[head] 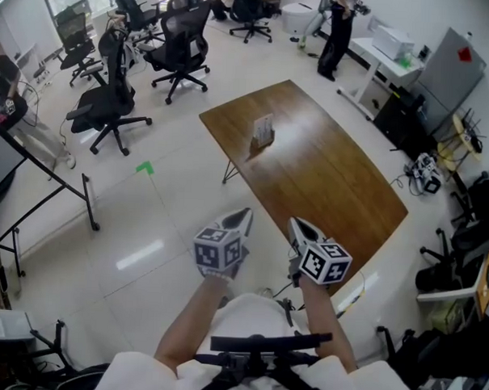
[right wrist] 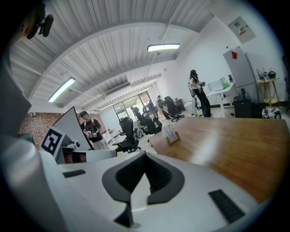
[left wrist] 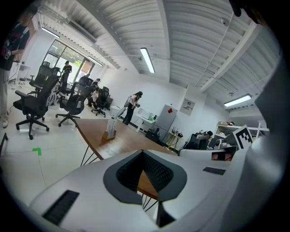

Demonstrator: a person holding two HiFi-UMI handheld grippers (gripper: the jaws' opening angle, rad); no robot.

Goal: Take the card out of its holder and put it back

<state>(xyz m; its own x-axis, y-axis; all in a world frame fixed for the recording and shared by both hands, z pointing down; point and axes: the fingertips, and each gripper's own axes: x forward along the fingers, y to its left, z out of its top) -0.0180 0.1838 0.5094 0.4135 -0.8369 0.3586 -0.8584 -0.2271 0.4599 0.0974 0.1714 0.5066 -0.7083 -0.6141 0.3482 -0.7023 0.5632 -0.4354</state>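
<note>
The left hand-held gripper (head: 242, 218) is clenched, its two dark pads meeting at the tip with nothing between them, and the right hand-held gripper (head: 300, 230) beside it is clenched and empty too. Both sit low in the centre of the head view, pointing up the frame toward the wooden worktop (head: 334, 186), short of its near edge. The card (head: 264, 126) stands upright in its holder (head: 263, 141) near the worktop's far left edge, above centre in the head view, well apart from both grippers. In the left gripper view it shows as a small pale upright (left wrist: 110, 127) left of centre. The card looks thin and light, probably stiff enough to stand but easy to bend or crease if squeezed hard. Its faces may be slick, so a pinch across the upper edge, pads flat on both faces, seems the best hold. The holder appears small and light and would likely slide or tip on the smooth wood. The other gripper should steady its base while the card is drawn straight up.
</note>
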